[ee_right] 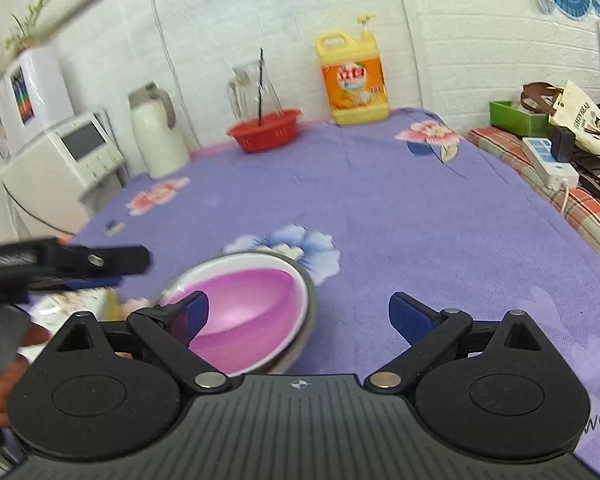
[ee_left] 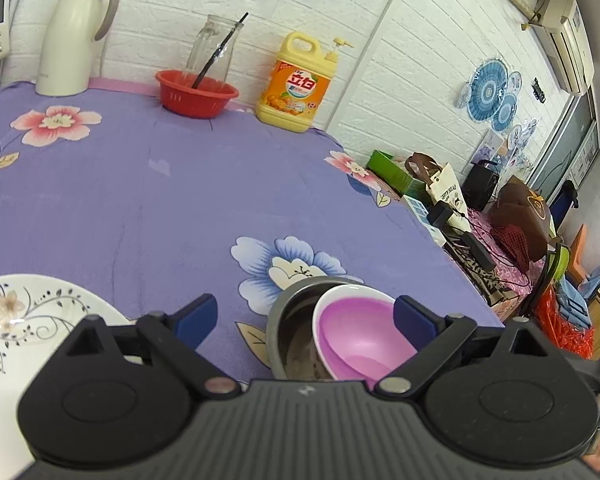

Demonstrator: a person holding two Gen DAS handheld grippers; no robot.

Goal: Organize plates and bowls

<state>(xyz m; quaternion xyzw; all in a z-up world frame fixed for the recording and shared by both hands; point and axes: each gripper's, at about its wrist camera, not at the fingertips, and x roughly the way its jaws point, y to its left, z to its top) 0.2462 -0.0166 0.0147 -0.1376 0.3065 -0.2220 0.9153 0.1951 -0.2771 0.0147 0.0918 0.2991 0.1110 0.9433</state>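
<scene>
On the far left of the left wrist view we see a white plate with a floral pattern (ee_left: 28, 320) lying flat on the purple flowered tablecloth (ee_left: 140, 200), partly hidden behind the gripper body. Our left gripper (ee_left: 306, 318) hangs above the cloth with its blue-padded fingers (ee_left: 196, 318) spread wide and nothing between them. To the right, between the fingertips and a little beyond them, a pink bowl with a white rim (ee_left: 360, 336) sits tilted inside a grey metal bowl (ee_left: 296, 332), leaning toward the metal bowl's right side.

Along the back wall we find, from left to right, a cream thermos jug (ee_left: 74, 36), a red plastic basket (ee_left: 196, 94) with a dark stick in it, a glass pitcher (ee_left: 214, 46) behind it, and a yellow dish-soap jug (ee_left: 296, 84).

In the right wrist view the left gripper (ee_right: 96, 266) appears at the left edge, blurred. Our right gripper (ee_right: 298, 314) is also wide open and holds nothing; its left finger (ee_right: 192, 314) overlaps the pink bowl (ee_right: 252, 312) in the picture, though we cannot tell whether they touch. The right finger is over bare cloth (ee_right: 420, 220).
</scene>
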